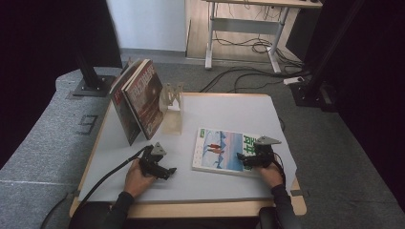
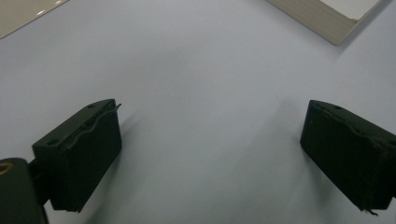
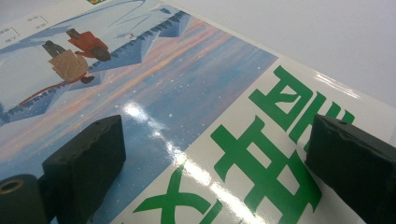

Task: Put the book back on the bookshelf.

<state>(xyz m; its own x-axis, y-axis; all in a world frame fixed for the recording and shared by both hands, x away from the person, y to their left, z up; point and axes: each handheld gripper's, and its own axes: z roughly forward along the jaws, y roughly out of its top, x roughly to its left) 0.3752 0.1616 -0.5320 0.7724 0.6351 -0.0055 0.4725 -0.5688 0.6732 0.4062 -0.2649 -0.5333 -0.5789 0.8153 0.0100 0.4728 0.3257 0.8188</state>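
Nearest the camera, two forearms in dark sleeves are coming in from the bottom edge of the high view, each hand holding a black gripper over a pale table [image 1: 224, 112]. The left gripper [image 1: 167, 171] is sitting low over a bare stretch of the table, to the left of a flat book. In the left gripper view its fingers [image 2: 81, 156] are standing wide apart with nothing between them, just plain table surface below.

The right gripper [image 1: 244, 161] is hovering over the right part of the book [image 1: 222, 149], which is lying face up on the table, right of centre and close to the near edge. Its glossy cover is showing a blue snowy scene with two small figures and large green lettering on white. In the right gripper view the fingers [image 3: 88, 163] are spread open above the cover, gripping nothing; whether they are touching the cover cannot be told.

Further back on the left, two more books [image 1: 138, 98] are leaning upright against a pale bookstand [image 1: 173, 112].
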